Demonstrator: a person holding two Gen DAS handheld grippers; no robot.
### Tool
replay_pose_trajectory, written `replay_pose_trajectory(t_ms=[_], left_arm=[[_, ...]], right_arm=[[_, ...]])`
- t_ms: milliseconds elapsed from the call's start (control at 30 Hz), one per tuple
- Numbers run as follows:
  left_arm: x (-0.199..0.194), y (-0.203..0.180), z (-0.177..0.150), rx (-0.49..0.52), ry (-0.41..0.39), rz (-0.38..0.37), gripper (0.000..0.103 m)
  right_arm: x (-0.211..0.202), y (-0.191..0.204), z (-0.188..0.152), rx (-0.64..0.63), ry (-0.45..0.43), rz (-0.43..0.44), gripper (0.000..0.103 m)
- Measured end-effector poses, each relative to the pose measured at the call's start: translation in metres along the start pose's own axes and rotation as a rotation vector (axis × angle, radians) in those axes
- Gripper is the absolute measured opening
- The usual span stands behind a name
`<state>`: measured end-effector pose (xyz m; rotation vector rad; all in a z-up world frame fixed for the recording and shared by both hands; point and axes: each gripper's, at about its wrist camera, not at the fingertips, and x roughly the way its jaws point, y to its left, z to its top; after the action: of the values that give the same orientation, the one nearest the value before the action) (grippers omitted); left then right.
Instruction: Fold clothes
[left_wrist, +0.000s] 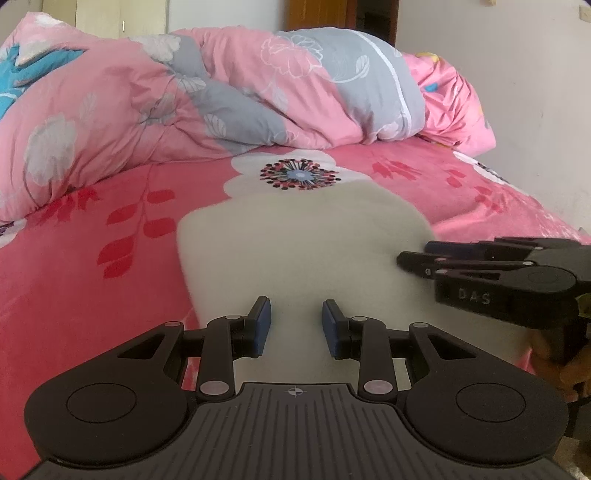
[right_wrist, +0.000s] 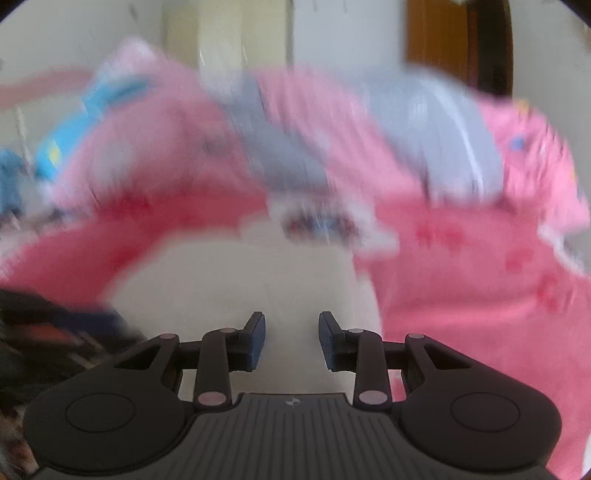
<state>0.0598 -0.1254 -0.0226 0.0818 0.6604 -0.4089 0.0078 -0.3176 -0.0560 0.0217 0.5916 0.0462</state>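
A pale cream, soft fleece-like garment (left_wrist: 295, 251) lies flat on the pink flower-printed bed sheet (left_wrist: 92, 280), near the front edge of the bed and already drawn into a compact, smooth-sided rectangle. Beyond it, at the far side of the bed, a crumpled pink-and-grey floral quilt (left_wrist: 221, 99) is heaped up, well apart from the garment.

The left hand-held gripper (left_wrist: 297, 328) hovers over the near part of the garment, its blue-padded fingers (left_wrist: 263, 326) parted with only bare cloth showing in the gap; it is released and grasps nothing. The right hand-held gripper (left_wrist: 412, 256) reaches in from the right, its tips over the garment's right edge. In its own view the right hand-held gripper (right_wrist: 291, 341) also stands parted above the cloth with nothing pinched; that view is smeared with motion blur, so finer detail of the edge below cannot be told.

Judging from the tidy outline, the fold seems well along, and this looks like a pause between folds, with both tools free. The next move likely calls for each gripper to come down on a matching edge or corner, pinch only the upper layers, and carry them across evenly so the cloth does not skew or drag the sheet along.
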Motion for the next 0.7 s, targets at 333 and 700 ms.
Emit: replay_pose_trajectory(t_ms=[333, 700], left_arm=[[-0.004, 0.001, 0.012, -0.002, 0.018, 0.005, 0.031], [0.015, 0.004, 0.032, 0.005, 0.009, 0.057, 0.031]], right_arm=[[0.0, -0.008, -0.008, 0.041, -0.02, 0.034, 0.034], [0.0, -0.009, -0.009, 0.044, -0.032, 0.037, 0.034]])
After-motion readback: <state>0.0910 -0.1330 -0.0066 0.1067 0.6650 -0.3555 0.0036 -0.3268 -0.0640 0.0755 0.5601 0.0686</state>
